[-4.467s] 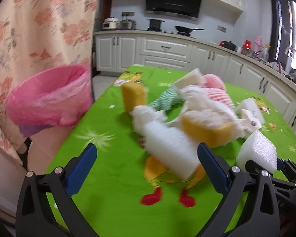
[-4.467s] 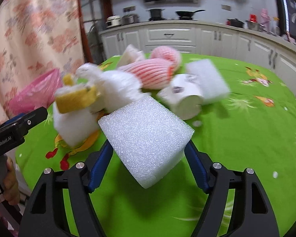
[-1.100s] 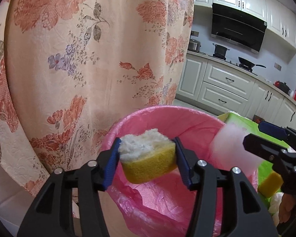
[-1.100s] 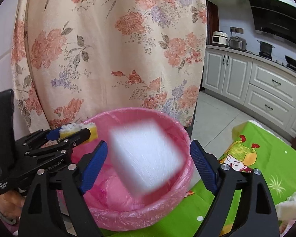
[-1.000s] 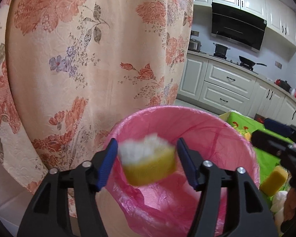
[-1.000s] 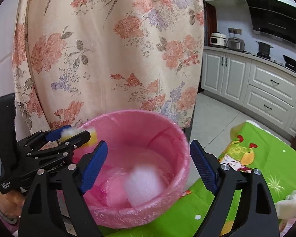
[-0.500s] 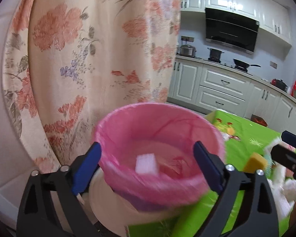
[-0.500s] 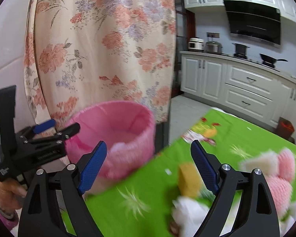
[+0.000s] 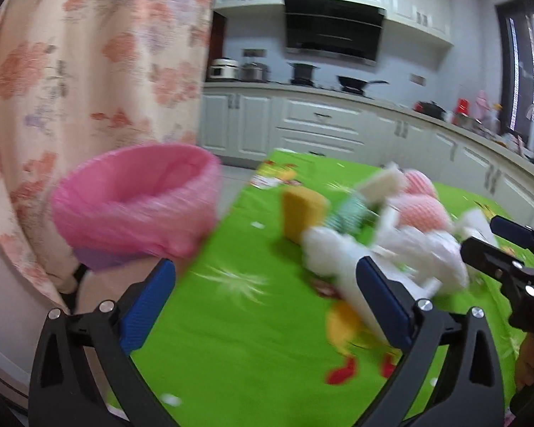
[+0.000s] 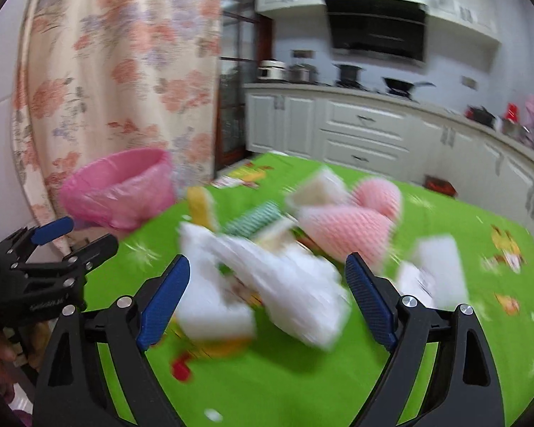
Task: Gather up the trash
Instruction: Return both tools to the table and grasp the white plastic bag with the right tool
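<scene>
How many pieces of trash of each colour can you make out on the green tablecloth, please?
Pink foam nets: 2
Yellow sponge: 1
Green striped piece: 1
White pieces: at least 4; blur hides any more
Total: at least 8

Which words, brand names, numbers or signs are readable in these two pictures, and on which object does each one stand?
Nothing reads for certain.
Left gripper, right wrist view: pale lettering on its black body, too blurred to read.
Right gripper, left wrist view: pale letters on its black body at the frame edge, cut off and blurred.
Green tablecloth: cartoon prints only, no legible words.
Trash pile: blurred by motion, no text visible.
</scene>
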`<action>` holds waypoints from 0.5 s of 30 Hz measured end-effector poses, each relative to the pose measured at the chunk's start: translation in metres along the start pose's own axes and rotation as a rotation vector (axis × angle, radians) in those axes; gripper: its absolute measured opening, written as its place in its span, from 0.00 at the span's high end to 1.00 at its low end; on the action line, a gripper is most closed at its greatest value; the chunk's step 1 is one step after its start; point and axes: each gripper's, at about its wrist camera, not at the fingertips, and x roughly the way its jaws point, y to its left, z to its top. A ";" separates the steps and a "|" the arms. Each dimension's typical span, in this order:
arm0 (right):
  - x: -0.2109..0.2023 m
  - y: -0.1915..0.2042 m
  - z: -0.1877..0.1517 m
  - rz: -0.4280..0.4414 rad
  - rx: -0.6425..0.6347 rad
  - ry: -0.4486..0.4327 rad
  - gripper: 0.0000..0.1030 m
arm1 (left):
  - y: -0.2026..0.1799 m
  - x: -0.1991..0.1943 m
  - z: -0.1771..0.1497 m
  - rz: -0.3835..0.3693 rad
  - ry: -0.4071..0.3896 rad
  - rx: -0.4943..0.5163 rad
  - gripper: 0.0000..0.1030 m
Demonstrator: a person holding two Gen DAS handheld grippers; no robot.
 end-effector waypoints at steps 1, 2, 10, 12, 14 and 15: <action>-0.003 -0.009 -0.006 -0.013 0.013 0.005 0.19 | -0.007 0.001 -0.003 -0.012 0.006 0.006 0.05; -0.004 -0.015 -0.010 -0.026 0.026 0.009 0.19 | -0.016 0.002 -0.007 -0.030 0.017 0.016 0.05; -0.006 -0.061 -0.031 -0.102 0.128 0.035 0.19 | -0.057 0.024 -0.017 -0.082 0.085 0.028 0.05; -0.006 -0.066 -0.033 -0.109 0.143 0.031 0.19 | -0.063 0.034 -0.012 -0.069 0.090 0.020 0.05; -0.006 -0.067 -0.031 -0.113 0.147 0.027 0.19 | -0.068 0.043 -0.007 -0.056 0.089 0.013 0.05; -0.007 -0.068 -0.031 -0.114 0.148 0.025 0.19 | -0.070 0.047 -0.005 -0.055 0.092 0.010 0.05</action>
